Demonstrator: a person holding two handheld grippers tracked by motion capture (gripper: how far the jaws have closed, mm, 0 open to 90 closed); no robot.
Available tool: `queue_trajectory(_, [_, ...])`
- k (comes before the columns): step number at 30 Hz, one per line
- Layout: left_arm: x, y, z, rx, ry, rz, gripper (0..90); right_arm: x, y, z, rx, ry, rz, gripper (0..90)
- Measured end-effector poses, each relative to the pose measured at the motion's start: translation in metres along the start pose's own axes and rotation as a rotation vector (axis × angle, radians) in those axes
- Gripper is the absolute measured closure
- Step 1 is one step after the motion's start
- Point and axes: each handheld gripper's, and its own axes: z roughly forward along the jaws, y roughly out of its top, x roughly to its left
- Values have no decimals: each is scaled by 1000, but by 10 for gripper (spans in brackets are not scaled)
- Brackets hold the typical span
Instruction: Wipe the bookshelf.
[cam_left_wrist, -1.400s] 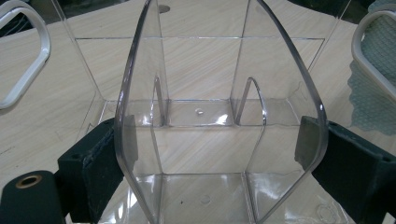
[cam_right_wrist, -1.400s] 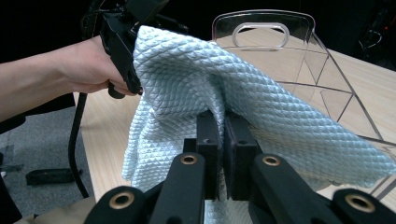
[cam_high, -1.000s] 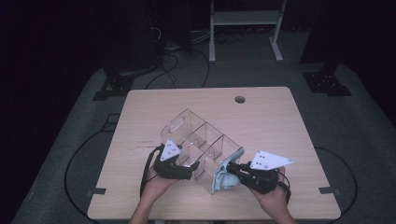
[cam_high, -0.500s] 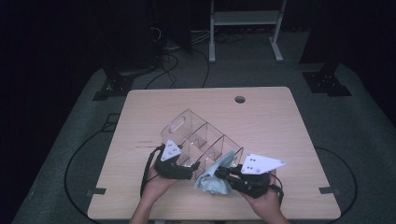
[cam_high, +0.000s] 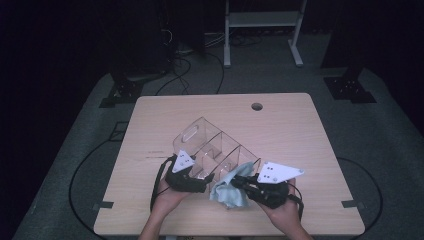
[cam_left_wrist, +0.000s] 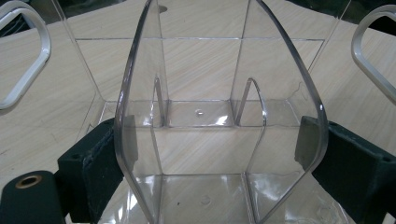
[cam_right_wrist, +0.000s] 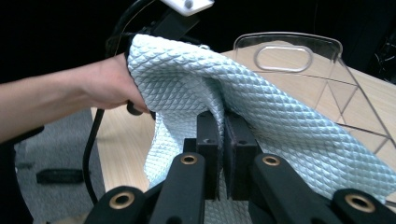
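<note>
A clear acrylic organizer (cam_high: 210, 145) with several compartments lies slanted on the wooden table (cam_high: 285, 130). My left gripper (cam_high: 202, 180) is clamped across its near end. In the left gripper view both pads (cam_left_wrist: 100, 154) press on the curved clear wall (cam_left_wrist: 201, 116). My right gripper (cam_high: 240, 182) sits just right of it, shut on a light blue quilted cloth (cam_high: 227, 192) that hangs by the organizer's near right corner. In the right gripper view the cloth (cam_right_wrist: 187, 79) drapes over the shut jaws, with the organizer's handle cutout (cam_right_wrist: 285, 46) behind it and the other hand (cam_right_wrist: 102, 84) at the left.
A cable hole (cam_high: 257, 106) marks the table's far side. Black cables trail from both grippers toward the near edge. On the dark floor behind the table stand a white frame (cam_high: 260, 20), loose cables and black stand feet (cam_high: 350, 85).
My right gripper has shifted a little left with the cloth, bringing it closer to the organizer's near end. The left gripper and the organizer have stayed put.
</note>
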Motion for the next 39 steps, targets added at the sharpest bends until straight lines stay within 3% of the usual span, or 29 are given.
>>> queue_trajectory(4, [0, 0, 0, -2, -1, 2, 96, -5, 0, -1, 4, -19, 3, 858])
queue_trajectory(15, [0, 0, 1, -5, -1, 5, 95, -61, -9, -18, -27, -163, 111, 858])
queue_trajectory(22, [0, 0, 1, -5, -1, 4, 95, -79, -15, -25, -33, -211, 156, 858])
queue_trajectory(26, [0, 0, 1, -7, -3, 5, 96, -73, -14, -26, -39, -203, 148, 862])
queue_trajectory(31, [0, 0, 1, -7, -2, 2, 95, -50, -10, -21, -45, -135, 95, 863])
queue_trajectory(39, [0, 0, 1, -5, -1, 1, 95, -13, -11, -15, -32, -5, 59, 862])
